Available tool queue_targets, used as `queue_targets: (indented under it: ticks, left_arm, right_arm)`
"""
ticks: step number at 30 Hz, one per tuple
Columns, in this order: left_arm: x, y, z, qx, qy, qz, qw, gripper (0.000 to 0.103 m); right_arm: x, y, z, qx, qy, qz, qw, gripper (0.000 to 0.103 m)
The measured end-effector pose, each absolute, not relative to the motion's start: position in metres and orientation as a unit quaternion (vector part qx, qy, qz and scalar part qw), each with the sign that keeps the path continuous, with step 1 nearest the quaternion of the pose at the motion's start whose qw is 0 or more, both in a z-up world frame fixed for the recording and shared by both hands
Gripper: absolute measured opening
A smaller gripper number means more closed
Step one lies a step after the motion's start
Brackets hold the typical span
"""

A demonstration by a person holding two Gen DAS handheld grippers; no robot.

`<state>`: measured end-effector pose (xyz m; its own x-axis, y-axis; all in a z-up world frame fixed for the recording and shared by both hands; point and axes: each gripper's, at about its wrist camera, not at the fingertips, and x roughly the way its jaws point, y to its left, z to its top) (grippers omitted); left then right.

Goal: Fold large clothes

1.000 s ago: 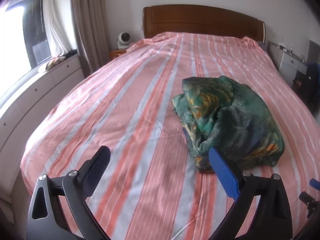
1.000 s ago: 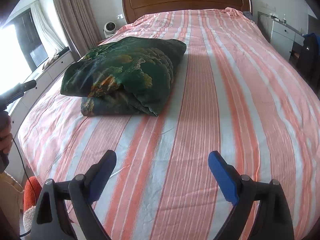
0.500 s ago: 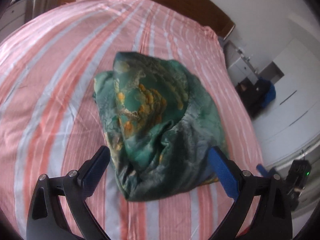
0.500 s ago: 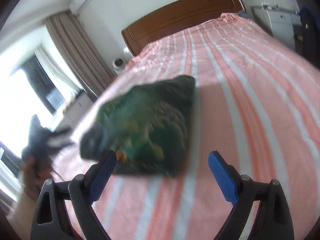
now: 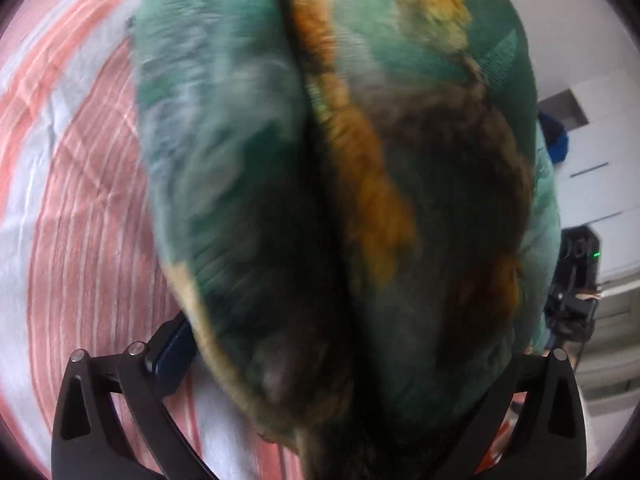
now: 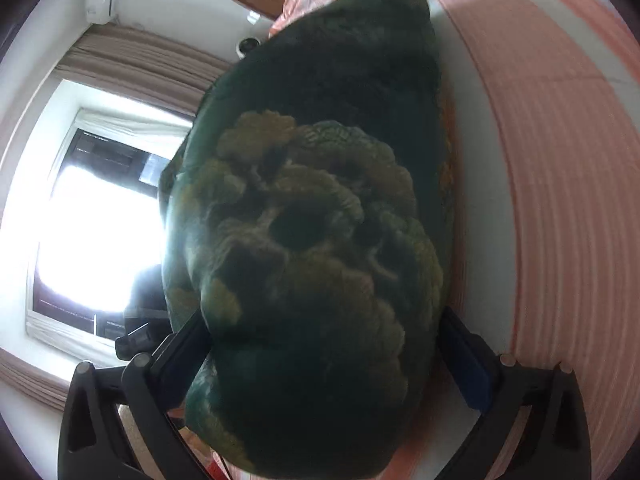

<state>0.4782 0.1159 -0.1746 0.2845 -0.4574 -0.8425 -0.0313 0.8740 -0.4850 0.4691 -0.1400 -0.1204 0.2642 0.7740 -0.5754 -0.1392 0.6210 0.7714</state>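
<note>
You have both grippers, left (image 5: 332,368) and right (image 6: 324,364), pushed wide-fingered around the garment (image 5: 344,184), closed on nothing yet, ready to lift it off the bed (image 5: 72,208).

Both units closed in on the green bundle (image 5: 340,200) from opposite sides. Left hand-held gripper (image 5: 340,360) went from hovering over the bed to straddling the bundle; right hand-held gripper (image 6: 320,352) likewise (fabric now fills both views). Jaws still spread, fabric between them.
</note>
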Motion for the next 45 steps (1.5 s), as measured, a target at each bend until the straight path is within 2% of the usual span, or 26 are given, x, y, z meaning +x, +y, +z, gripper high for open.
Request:
queue_targets:
  ticks: [1,2,3,6,8,11,17,19,21,22,23,25,29,34,38,42,45]
  left_arm:
    - [0.477,0.108,-0.171,-0.189,0.582,-0.127,0.781,0.099]
    - [0.473,0.099,-0.164,-0.167,0.572,-0.121,0.794,0.084]
    - [0.467,0.089,-0.157,-0.138,0.562,-0.107,0.809,0.075]
    - [0.443,0.065,-0.134,-0.076,0.518,-0.076,0.848,0.054]
    - [0.421,0.055,-0.119,-0.062,0.485,-0.069,0.869,0.051]
    - [0.389,0.052,-0.096,-0.070,0.450,-0.068,0.888,0.051]
    - [0.377,0.060,-0.046,-0.055,0.381,-0.063,0.921,0.052]
    - [0.390,0.062,-0.040,-0.063,0.361,-0.054,0.929,0.063]
    - [0.417,0.068,-0.050,-0.062,0.370,-0.043,0.926,0.087]
    - [0.429,0.076,-0.060,-0.068,0.388,-0.033,0.918,0.094]
    - [0.433,0.084,-0.068,-0.065,0.401,-0.004,0.914,0.101]
    - [0.423,0.097,-0.076,-0.052,0.395,0.040,0.916,0.099]
    - [0.350,0.101,-0.075,-0.010,0.334,0.088,0.938,0.100]
    - [0.263,0.062,-0.053,0.044,0.248,0.117,0.961,0.103]
    - [0.238,0.039,-0.027,0.062,0.244,0.146,0.957,0.103]
    - [0.209,0.011,-0.017,0.105,0.239,0.152,0.953,0.103]
    - [0.193,-0.006,-0.011,0.107,0.243,0.122,0.956,0.103]
  right_arm:
    - [0.471,-0.136,-0.117,0.285,0.524,0.310,0.741,0.101]
    - [0.470,-0.127,-0.109,0.241,0.525,0.305,0.757,0.095]
    - [0.467,-0.120,-0.103,0.211,0.522,0.298,0.771,0.091]
    - [0.447,-0.098,-0.077,0.097,0.486,0.275,0.824,0.074]
    - [0.429,-0.086,-0.060,0.042,0.451,0.264,0.851,0.068]
    - [0.397,-0.077,-0.033,0.008,0.395,0.261,0.881,0.066]
    - [0.375,-0.079,0.024,0.021,0.317,0.273,0.908,0.066]
    - [0.387,-0.079,0.036,0.032,0.301,0.271,0.914,0.066]
    - [0.409,-0.083,0.040,0.066,0.300,0.270,0.913,0.069]
    - [0.425,-0.086,0.033,0.092,0.318,0.267,0.905,0.077]
    - [0.441,-0.092,0.025,0.119,0.344,0.253,0.896,0.093]
    - [0.451,-0.104,0.018,0.110,0.370,0.191,0.903,0.101]
    - [0.409,-0.112,0.021,0.028,0.344,0.160,0.925,0.101]
    - [0.332,-0.114,0.038,-0.043,0.288,0.135,0.947,0.101]
    - [0.294,-0.114,0.063,-0.054,0.246,0.087,0.964,0.103]
    - [0.264,-0.116,0.055,-0.026,0.300,0.145,0.942,0.103]
    - [0.236,-0.113,0.059,-0.034,0.286,0.129,0.949,0.103]
